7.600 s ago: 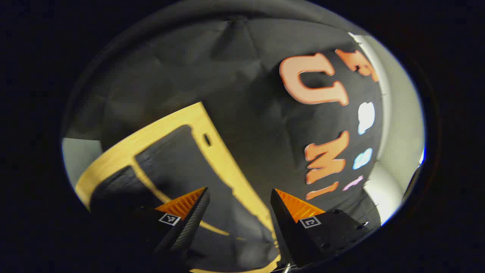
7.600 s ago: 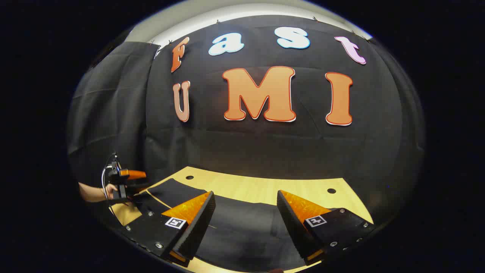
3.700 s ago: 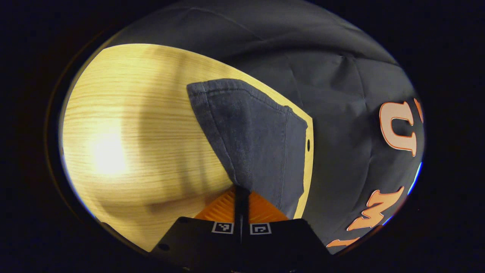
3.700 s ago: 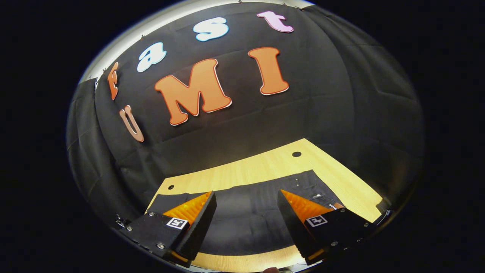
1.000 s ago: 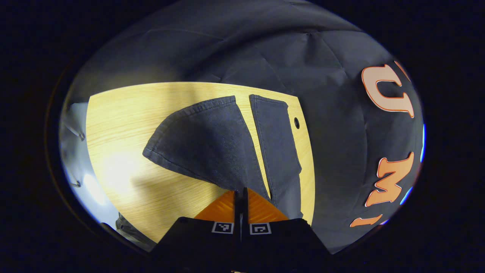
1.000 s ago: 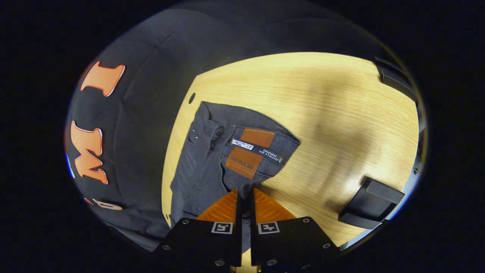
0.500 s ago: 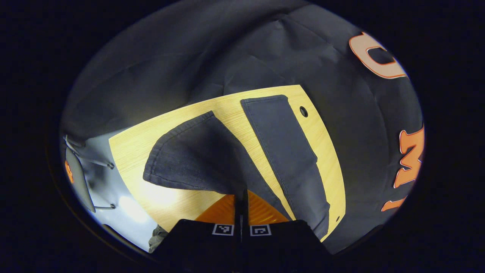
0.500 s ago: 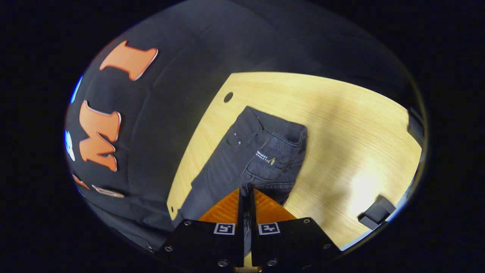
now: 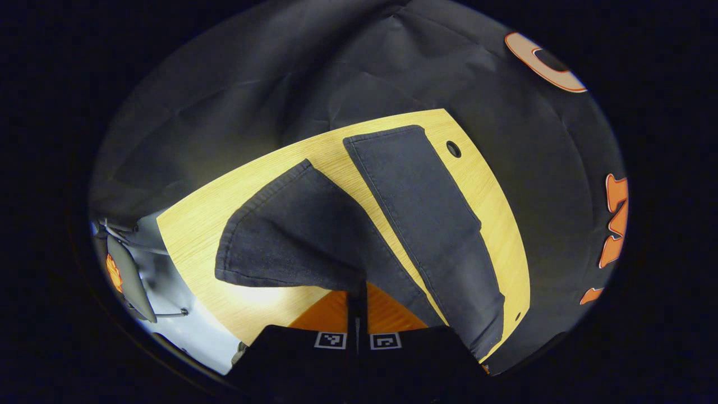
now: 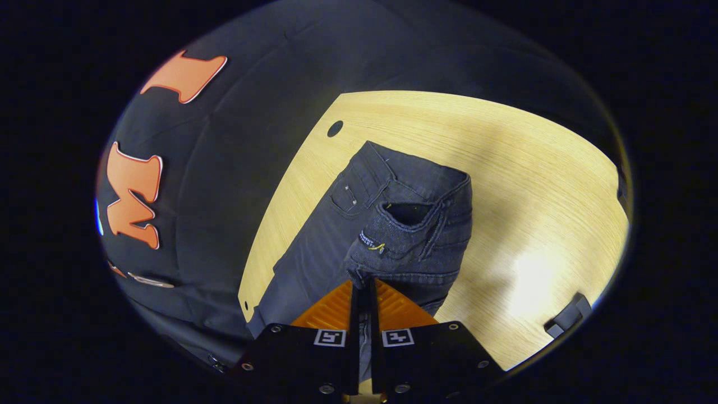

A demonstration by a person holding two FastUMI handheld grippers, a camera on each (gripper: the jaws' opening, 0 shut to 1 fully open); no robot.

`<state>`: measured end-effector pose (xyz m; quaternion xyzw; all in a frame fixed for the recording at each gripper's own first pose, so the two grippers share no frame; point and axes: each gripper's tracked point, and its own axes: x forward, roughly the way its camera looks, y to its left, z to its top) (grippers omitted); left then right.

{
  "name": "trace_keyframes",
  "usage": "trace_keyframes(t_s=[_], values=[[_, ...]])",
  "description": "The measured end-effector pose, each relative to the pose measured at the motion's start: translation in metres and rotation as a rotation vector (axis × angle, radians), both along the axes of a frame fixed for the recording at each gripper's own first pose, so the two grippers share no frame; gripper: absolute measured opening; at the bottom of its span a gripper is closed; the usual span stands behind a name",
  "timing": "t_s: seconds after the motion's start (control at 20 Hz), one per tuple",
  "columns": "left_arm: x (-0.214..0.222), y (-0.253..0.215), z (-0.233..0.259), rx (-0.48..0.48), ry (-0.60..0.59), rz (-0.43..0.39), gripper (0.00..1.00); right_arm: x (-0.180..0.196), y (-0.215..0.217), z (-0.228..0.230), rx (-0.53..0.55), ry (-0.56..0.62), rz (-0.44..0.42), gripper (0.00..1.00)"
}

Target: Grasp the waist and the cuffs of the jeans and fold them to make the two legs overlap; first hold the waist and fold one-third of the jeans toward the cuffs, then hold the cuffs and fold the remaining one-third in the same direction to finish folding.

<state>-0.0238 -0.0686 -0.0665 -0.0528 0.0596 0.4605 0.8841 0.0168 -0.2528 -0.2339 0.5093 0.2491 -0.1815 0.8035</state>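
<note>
Dark jeans lie on a light wooden table (image 9: 190, 224). In the left gripper view my left gripper (image 9: 357, 293) is shut on the cuff of the near leg (image 9: 291, 235), which is lifted off the table and hangs in a curve. The far leg (image 9: 420, 196) lies flat along the table's back edge. In the right gripper view my right gripper (image 10: 364, 283) is shut on the near corner of the waist (image 10: 404, 235), raised and turned over above the rest of the jeans (image 10: 320, 247), with an open pocket showing.
A small round hole (image 9: 453, 149) sits near the table's back corner, and another hole (image 10: 335, 128) in the right gripper view. A dark block (image 10: 566, 320) stands at the table's near right edge. A chair (image 9: 126, 269) stands beside the table on the floor.
Both grippers closed on the jeans, left on a cuff and right on the waist, then rose. Over the last second the lifted leg and waist have swung toward the far leg.
</note>
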Motion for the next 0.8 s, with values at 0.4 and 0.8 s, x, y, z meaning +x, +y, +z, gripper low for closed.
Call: trace_keyframes(t_s=[0.4,0.8], values=[[0.064,-0.008,0.053,0.036,0.03,-0.019,0.01,0.044,-0.006,0.019,0.03,-0.041,0.02,0.09],[0.098,0.014,0.041,0.026,0.105,0.006,0.01,0.1,-0.025,0.038,0.021,-0.083,-0.003,0.09]])
